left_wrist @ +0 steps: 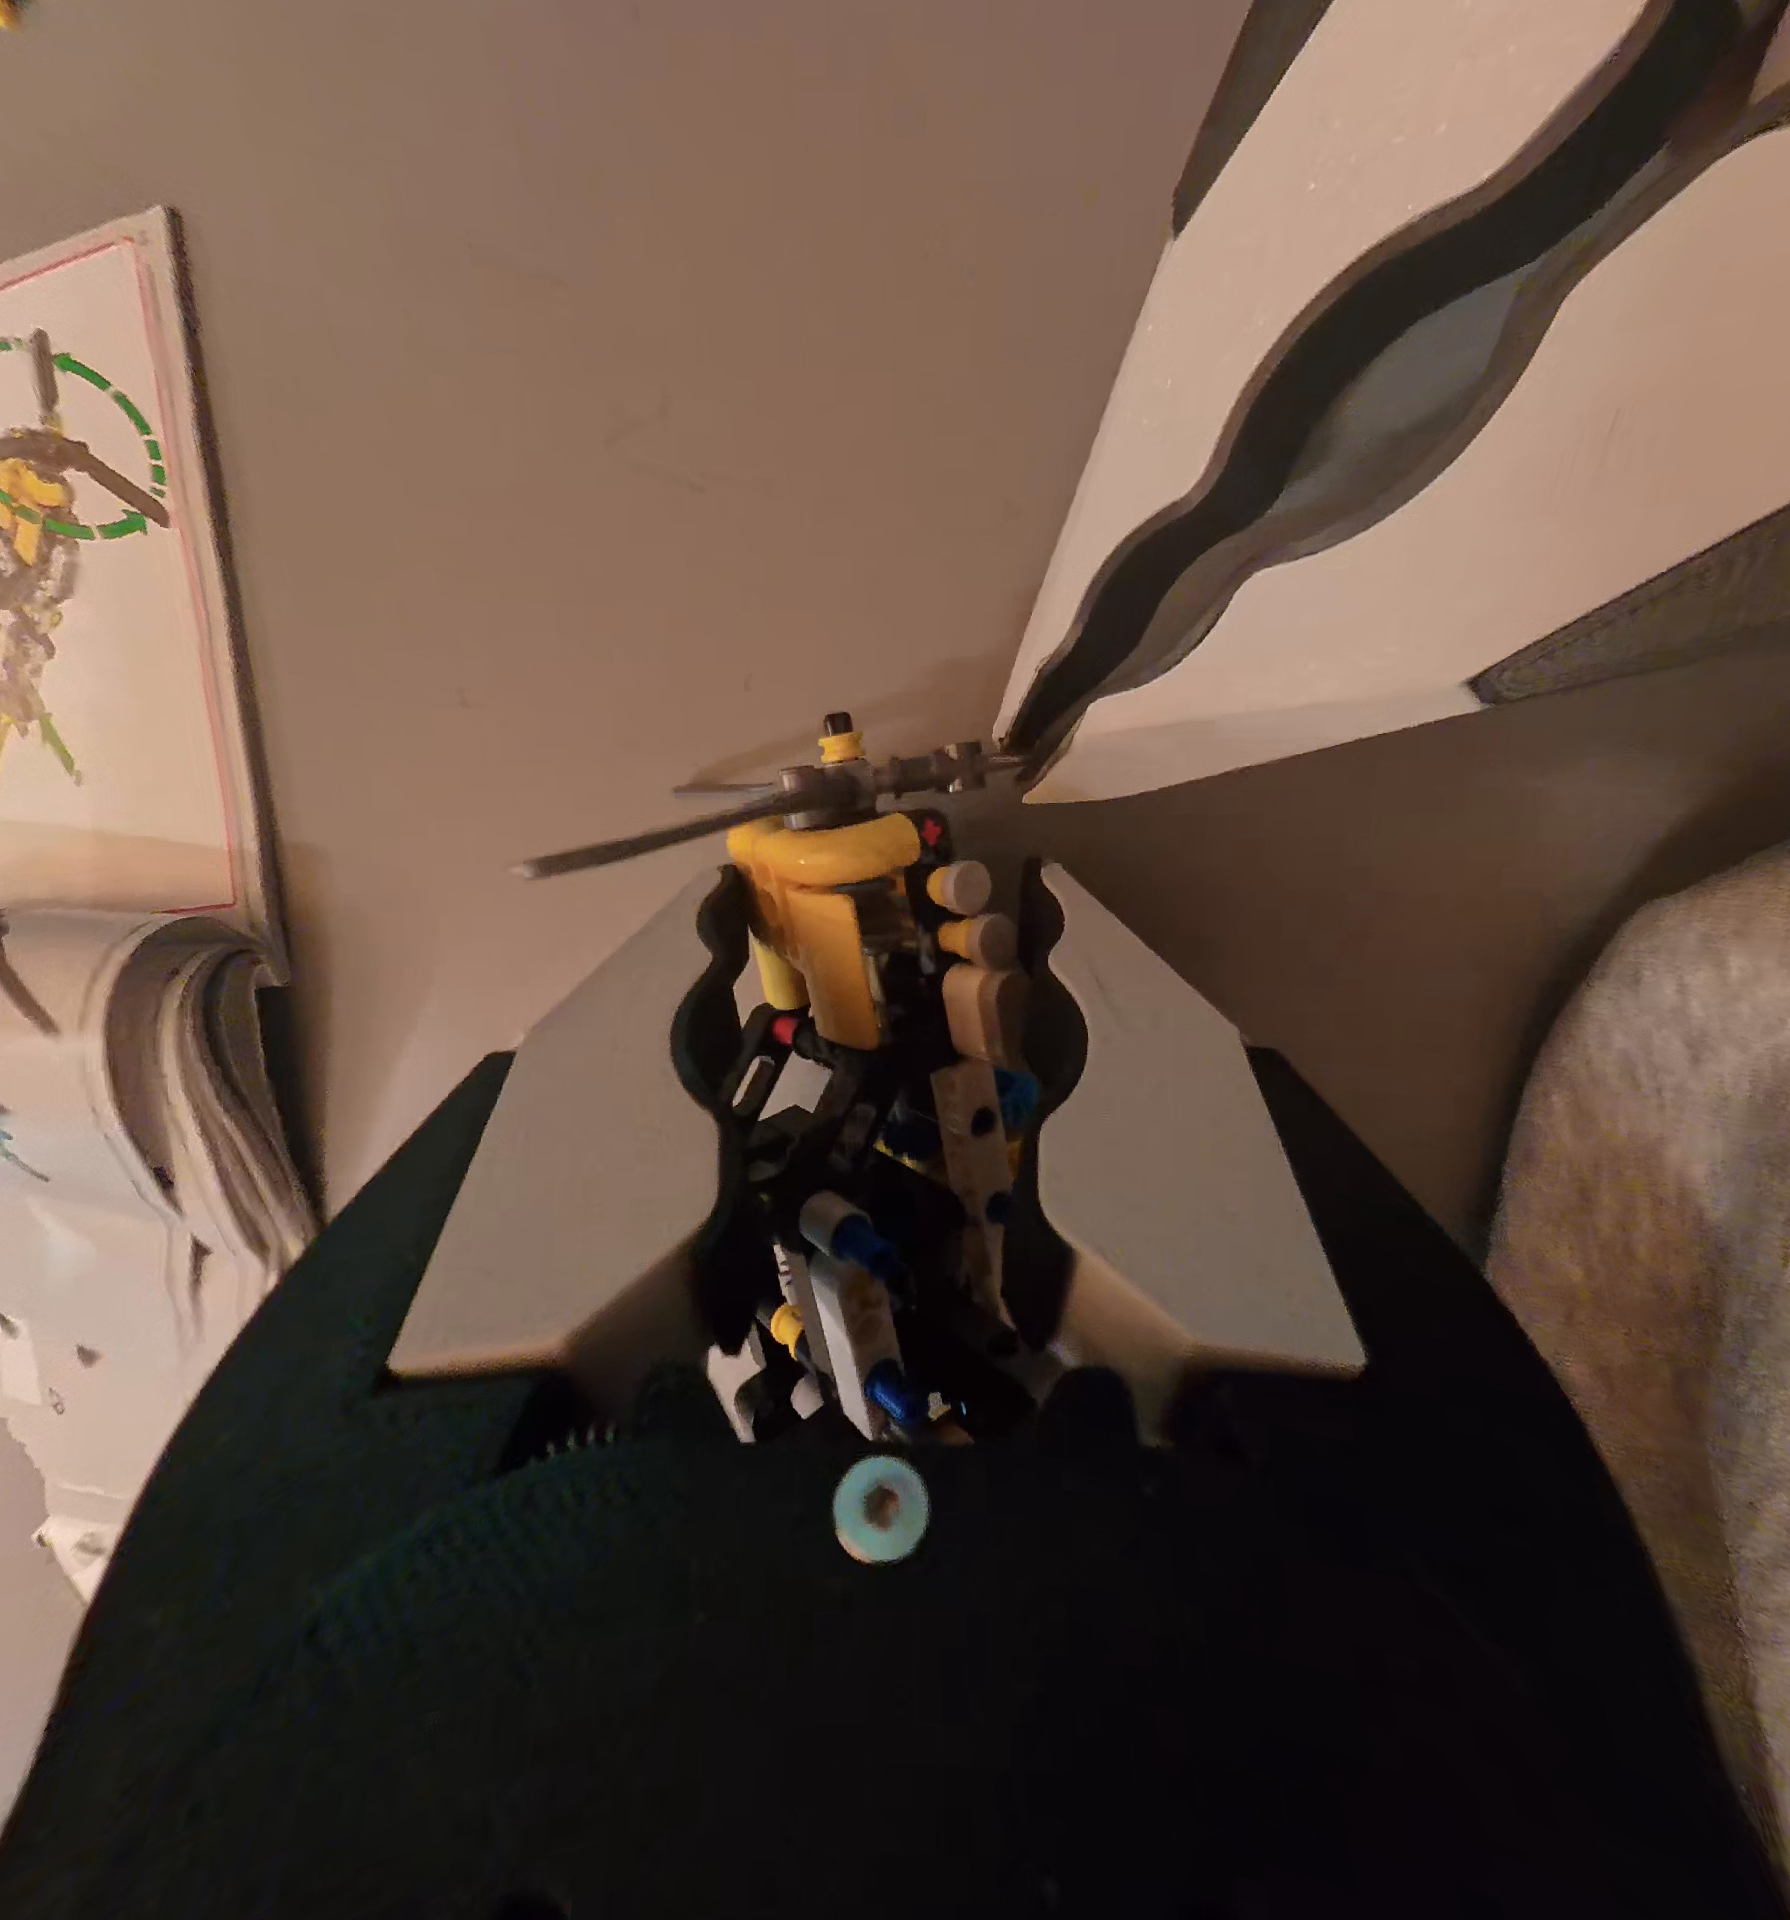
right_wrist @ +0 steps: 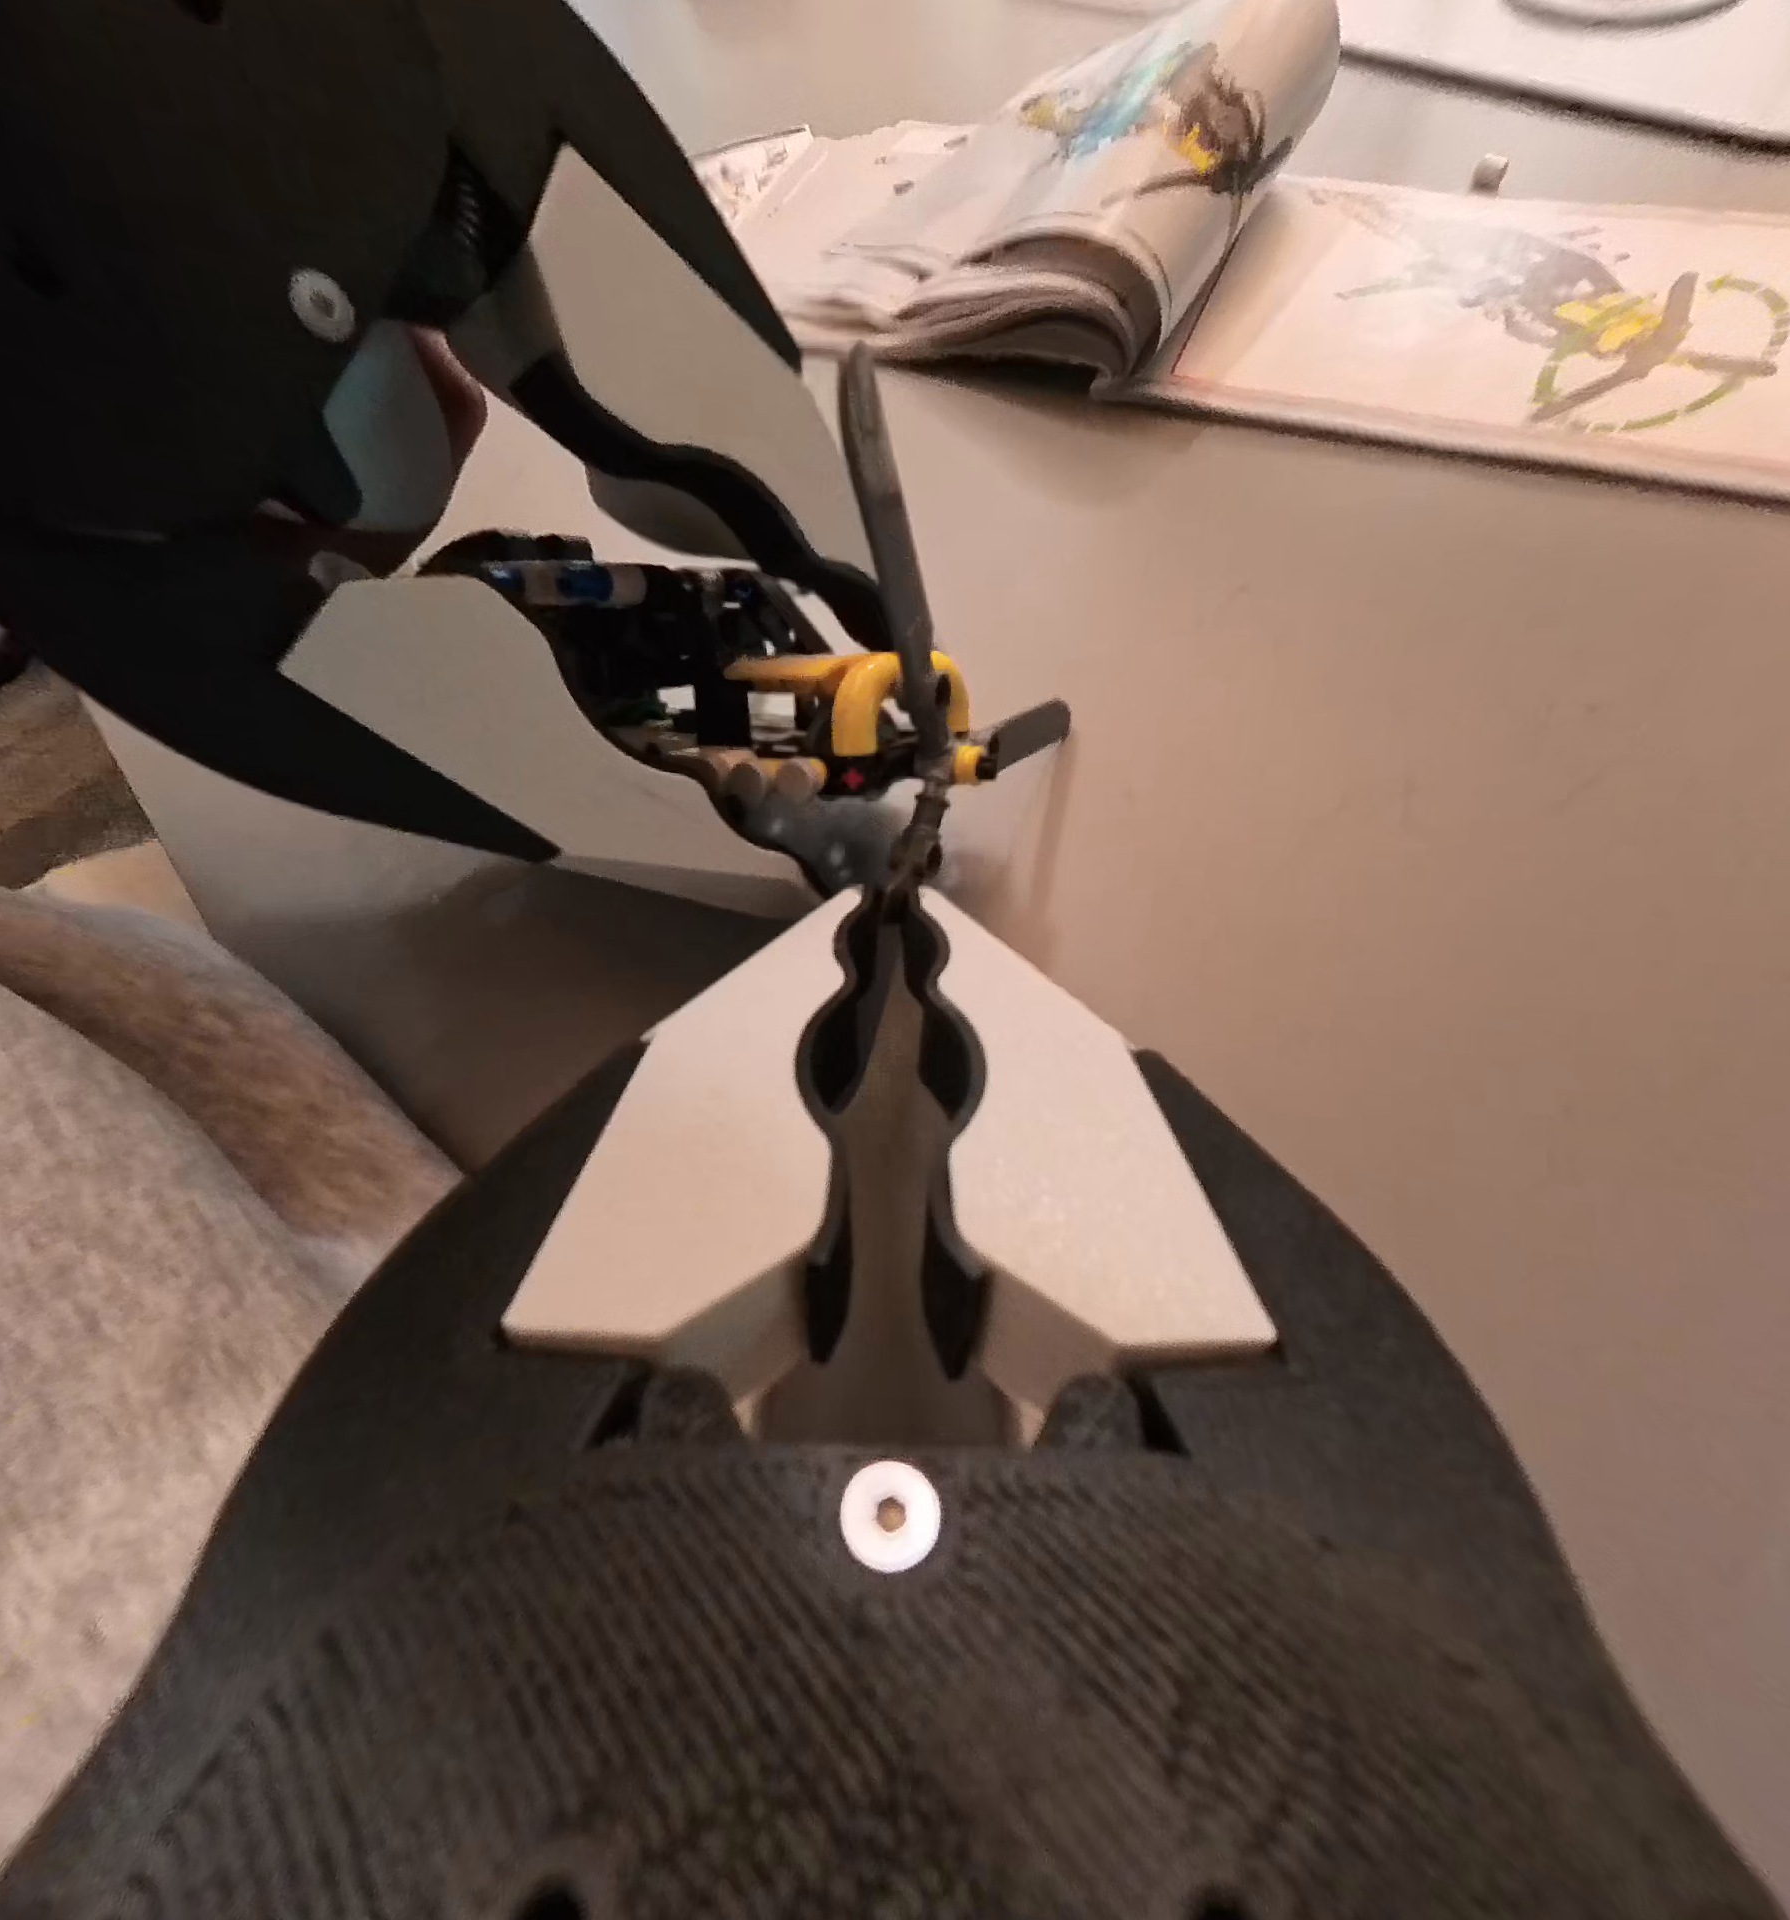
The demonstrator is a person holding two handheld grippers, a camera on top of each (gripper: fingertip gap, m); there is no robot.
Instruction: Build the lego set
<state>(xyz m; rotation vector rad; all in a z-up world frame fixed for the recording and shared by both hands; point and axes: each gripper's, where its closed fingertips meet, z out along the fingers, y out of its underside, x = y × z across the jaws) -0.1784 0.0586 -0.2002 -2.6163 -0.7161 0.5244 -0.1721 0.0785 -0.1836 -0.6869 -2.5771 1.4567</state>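
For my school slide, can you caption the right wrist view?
Right claw pinches a rotor blade while left claw holds the lego helicopter.

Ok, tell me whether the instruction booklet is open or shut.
Open: the instruction booklet lies on the table, pages fanned at its spine, one page flat.

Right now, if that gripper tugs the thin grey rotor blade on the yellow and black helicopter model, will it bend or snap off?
The thin grey rotor blade looks slender, so probably flexes. It seems only plugged into the hub, so likely pops off.
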